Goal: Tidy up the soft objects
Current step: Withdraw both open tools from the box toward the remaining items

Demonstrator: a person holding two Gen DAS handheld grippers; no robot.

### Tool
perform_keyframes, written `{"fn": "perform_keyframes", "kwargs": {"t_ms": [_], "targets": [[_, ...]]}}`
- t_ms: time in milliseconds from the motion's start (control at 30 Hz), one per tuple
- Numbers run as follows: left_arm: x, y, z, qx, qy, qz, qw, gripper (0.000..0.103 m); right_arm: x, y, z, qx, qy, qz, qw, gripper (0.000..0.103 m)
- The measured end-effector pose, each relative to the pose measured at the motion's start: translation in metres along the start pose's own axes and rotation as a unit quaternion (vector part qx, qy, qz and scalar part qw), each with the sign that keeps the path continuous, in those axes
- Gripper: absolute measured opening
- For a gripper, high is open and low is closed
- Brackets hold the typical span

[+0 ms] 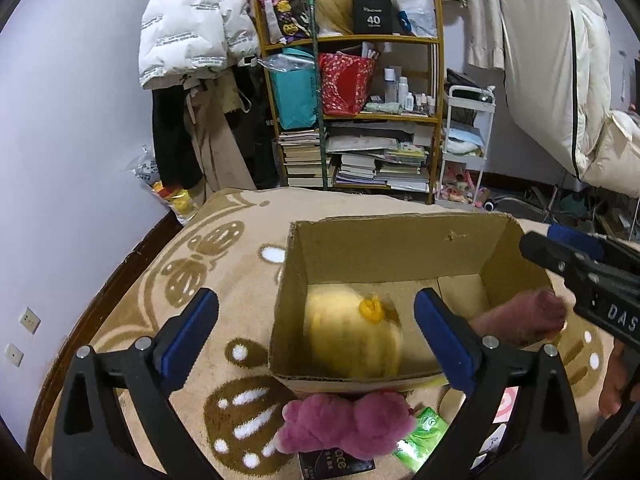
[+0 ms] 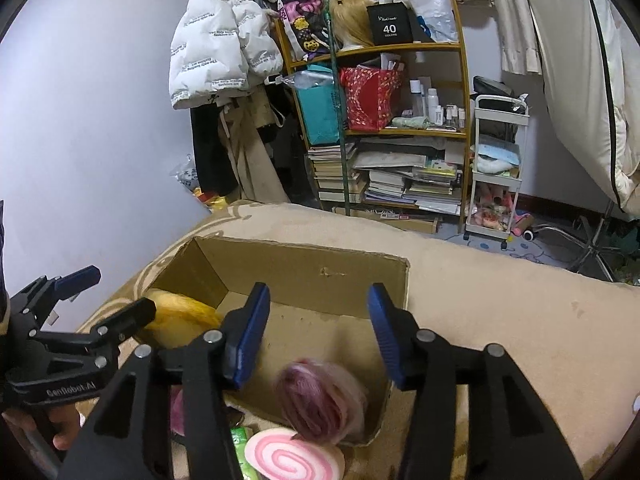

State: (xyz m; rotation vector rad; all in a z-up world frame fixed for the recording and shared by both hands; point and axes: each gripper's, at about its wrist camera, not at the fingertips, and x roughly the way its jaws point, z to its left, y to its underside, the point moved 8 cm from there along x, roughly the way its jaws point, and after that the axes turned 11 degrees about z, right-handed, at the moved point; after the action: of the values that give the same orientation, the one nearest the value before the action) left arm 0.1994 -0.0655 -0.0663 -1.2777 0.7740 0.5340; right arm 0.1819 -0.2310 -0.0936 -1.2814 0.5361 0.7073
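An open cardboard box [image 1: 384,240] [image 2: 288,264] sits on a tan patterned blanket. A yellow plush [image 1: 352,332] [image 2: 180,316] lies in its left part. A blurred pink-purple plush [image 2: 320,396] [image 1: 524,316] is at the box's near right corner, just below my open right gripper [image 2: 316,332], apart from its pads. My left gripper [image 1: 316,336] is open and empty above the box's near wall. A magenta plush [image 1: 348,424] lies outside the box in front of it. A pink swirl cushion [image 2: 292,456] lies by the box's near corner.
A green packet [image 1: 420,436] and a dark box [image 1: 336,468] lie by the magenta plush. A bookshelf [image 1: 352,116], a white trolley [image 1: 464,144] and hanging coats stand behind the bed. The wall is on the left.
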Motion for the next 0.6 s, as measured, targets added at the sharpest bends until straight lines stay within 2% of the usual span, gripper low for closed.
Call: {"fn": "perform_keyframes", "kwargs": {"t_ms": [100,233,333,433,600], "targets": [[-0.009,0.002,0.008,-0.01,-0.004,-0.006,0.9999,0.1,-0.005,0.002,0.002,-0.001,-0.001,-0.003,1.0,0.065],[-0.02,0.005,0.018,-0.026,-0.003,-0.002,0.9997,0.101,-0.017,0.007,0.006,-0.001,-0.001,-0.007,1.0,0.077],[-0.028,0.013,0.024,-0.036,-0.001,0.017,0.9992,0.101,-0.029,0.014,0.008,0.001,-0.001,-0.008,1.0,0.08],[-0.041,0.024,0.026,-0.029,-0.01,0.029,0.9991,0.101,-0.038,0.021,0.009,0.008,-0.004,-0.006,1.0,0.088],[-0.06,0.041,0.03,-0.029,-0.026,0.044,0.9982,0.101,-0.055,0.031,0.013,0.017,-0.01,-0.004,1.0,0.091]]}}
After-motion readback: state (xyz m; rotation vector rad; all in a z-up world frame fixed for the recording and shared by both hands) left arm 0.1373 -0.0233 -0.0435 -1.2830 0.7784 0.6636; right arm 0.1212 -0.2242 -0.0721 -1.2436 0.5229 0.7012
